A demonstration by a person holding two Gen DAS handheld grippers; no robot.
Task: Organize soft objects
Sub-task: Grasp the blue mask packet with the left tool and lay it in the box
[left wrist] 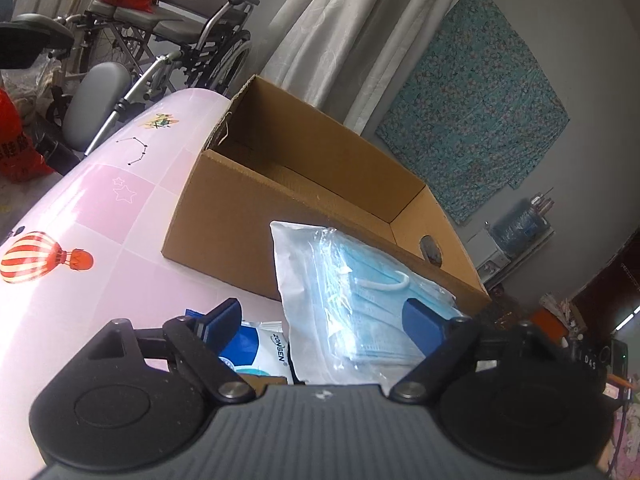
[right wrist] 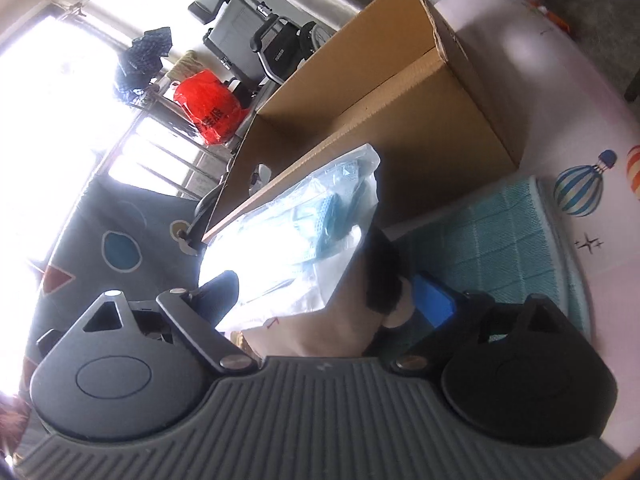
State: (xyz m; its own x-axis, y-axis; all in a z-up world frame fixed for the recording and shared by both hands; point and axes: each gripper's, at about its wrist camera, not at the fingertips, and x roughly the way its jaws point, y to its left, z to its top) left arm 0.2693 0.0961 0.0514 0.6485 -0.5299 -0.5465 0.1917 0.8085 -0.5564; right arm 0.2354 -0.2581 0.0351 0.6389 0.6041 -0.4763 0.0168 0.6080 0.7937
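The left hand-held gripper point(left wrist: 320, 316) has its jaws spread wide, with a clear bag of face masks point(left wrist: 352, 300) standing between them. Its right blue pad point(left wrist: 422, 320) lies against the bag's side, while the left one point(left wrist: 226, 316) stands clear of it, so whether the bag is truly gripped cannot be told. The bag, clear plastic with a white edge and pale blue masks with white ear loops, rises just in front of the cardboard box point(left wrist: 320, 184), which sits open on the pink table point(left wrist: 100, 200). A blue-and-white packet point(left wrist: 260, 354) lies low beside the bag.

The right hand-held gripper point(right wrist: 328, 296) is also spread wide, around the same bag point(right wrist: 304, 232) and a pale soft object with a dark patch point(right wrist: 360, 304); contact is unclear. A teal cloth point(right wrist: 500, 240) lies on the table beside the box point(right wrist: 400, 112).
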